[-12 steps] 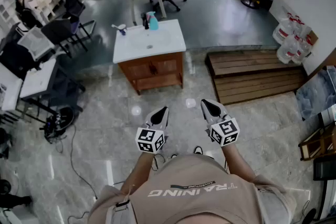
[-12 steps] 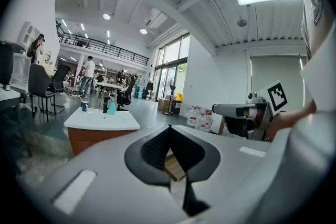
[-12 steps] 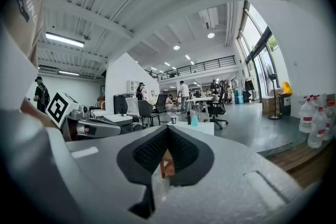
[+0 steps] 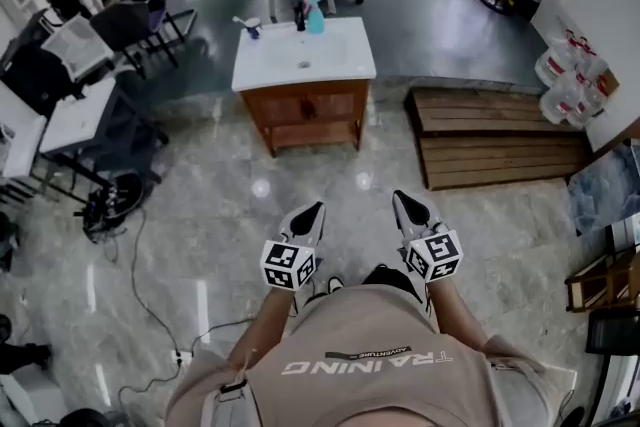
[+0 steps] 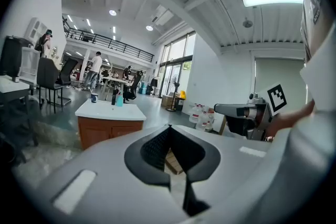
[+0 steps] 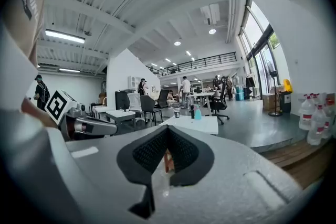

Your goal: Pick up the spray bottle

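Pale blue, the spray bottle (image 4: 315,17) stands upright at the far edge of the white-topped wooden vanity (image 4: 262,70), just beside a dark bottle (image 4: 299,16). You hold your left gripper (image 4: 316,209) and right gripper (image 4: 399,198) side by side over the glossy stone floor (image 4: 200,215), well short of the vanity's near side. Each has its jaws pressed tip to tip, with nothing between them. A wooden pallet (image 4: 500,137) lies to the vanity's right.

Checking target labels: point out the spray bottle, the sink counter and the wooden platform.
spray bottle (image 4: 316,20), head view, blue body.
sink counter (image 4: 350,60), head view, bare white top.
wooden platform (image 4: 495,140), head view, middle planks.
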A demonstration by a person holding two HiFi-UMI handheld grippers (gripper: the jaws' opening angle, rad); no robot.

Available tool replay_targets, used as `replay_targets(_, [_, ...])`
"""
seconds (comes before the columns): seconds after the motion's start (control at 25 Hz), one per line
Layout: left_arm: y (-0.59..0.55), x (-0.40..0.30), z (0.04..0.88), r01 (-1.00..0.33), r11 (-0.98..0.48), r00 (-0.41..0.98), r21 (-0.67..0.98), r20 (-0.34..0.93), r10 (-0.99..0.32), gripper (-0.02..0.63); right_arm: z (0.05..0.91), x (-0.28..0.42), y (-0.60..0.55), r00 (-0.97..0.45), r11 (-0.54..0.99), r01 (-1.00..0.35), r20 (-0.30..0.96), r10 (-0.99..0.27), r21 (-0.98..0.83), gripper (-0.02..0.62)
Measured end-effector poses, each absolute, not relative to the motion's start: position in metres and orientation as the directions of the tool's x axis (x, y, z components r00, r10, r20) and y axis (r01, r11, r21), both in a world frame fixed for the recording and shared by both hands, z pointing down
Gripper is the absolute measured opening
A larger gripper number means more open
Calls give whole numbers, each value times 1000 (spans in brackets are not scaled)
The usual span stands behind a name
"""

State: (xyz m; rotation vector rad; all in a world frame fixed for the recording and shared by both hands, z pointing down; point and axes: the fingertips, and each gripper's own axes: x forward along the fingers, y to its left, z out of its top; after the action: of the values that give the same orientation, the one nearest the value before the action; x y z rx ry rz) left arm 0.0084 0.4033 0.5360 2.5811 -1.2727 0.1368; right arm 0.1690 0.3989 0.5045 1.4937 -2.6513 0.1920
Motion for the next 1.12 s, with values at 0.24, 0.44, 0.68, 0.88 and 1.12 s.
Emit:
replay_targets(0.24, [404,-19,556,-817,-523,570,243,204,-796,14,505,147,392,-543,547,-837,177,-821,-32,2])
replay_targets(0.44, [394,-16,573,-816,-497,563,293,215,-798,14,519,160,380,-549,549,-833,222,-806,-65,2])
replay_targets(0.68, [365,-6,577,-816,-497,568,294,250,-784,14,530,169,340,-553,549,-831,236,-799,-88,2])
replay_targets(0.88, [315,-2,567,-832,-493,551,256,267,-791,14,533,171,296,-571,563,-820,217,-792,-103,2])
replay_targets(1.12, [254,27,555,-816,-507,571,278,253,-781,14,540,194,238,-572,568,-818,207,-793,-85,2])
